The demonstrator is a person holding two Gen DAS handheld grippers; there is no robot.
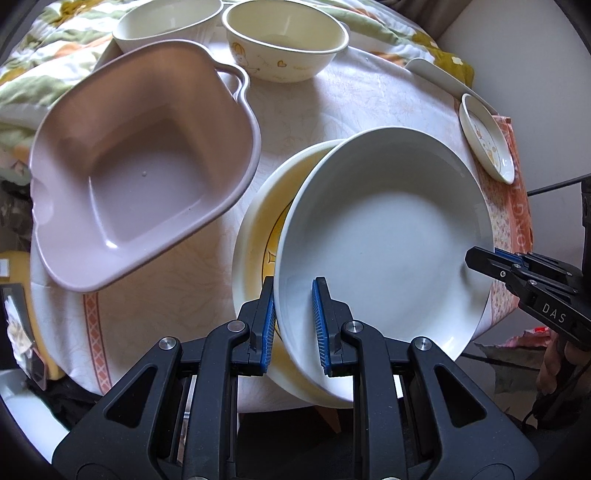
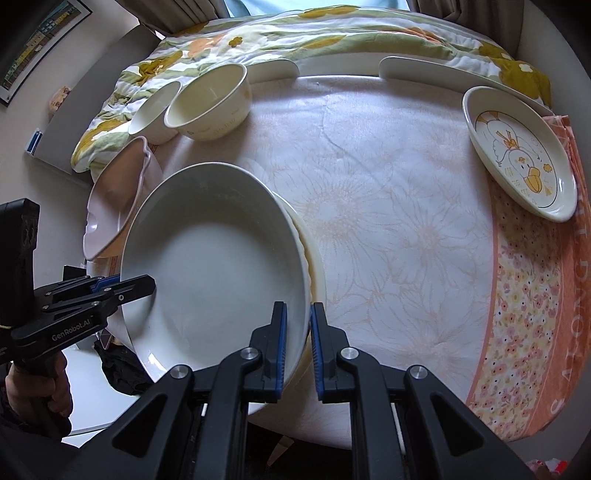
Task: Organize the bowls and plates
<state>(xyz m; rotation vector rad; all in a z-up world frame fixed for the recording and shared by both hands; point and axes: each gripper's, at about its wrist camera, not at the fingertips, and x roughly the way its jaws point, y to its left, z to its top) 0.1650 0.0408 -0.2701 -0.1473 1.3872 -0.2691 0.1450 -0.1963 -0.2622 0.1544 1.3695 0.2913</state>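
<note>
A large white deep plate [image 1: 384,236] [image 2: 218,266] is held just above a cream plate with a yellow drawing [image 1: 258,229] [image 2: 312,254]. My left gripper [image 1: 294,325] is shut on the white plate's near rim; it also shows in the right wrist view [image 2: 122,290]. My right gripper [image 2: 297,345] is shut on the opposite rim; it also shows in the left wrist view [image 1: 480,258]. A pink square bowl [image 1: 140,166] [image 2: 114,195] sits to the left. Two cream bowls [image 1: 284,40] [image 1: 166,22] stand at the back.
A small cream plate with a duck drawing [image 2: 517,151] [image 1: 487,136] sits at the table's right edge. White oblong dishes [image 2: 436,70] [image 2: 273,70] lie along the far edge. A flowered quilt [image 2: 295,33] lies behind the table. The cloth [image 2: 399,206] covers the table.
</note>
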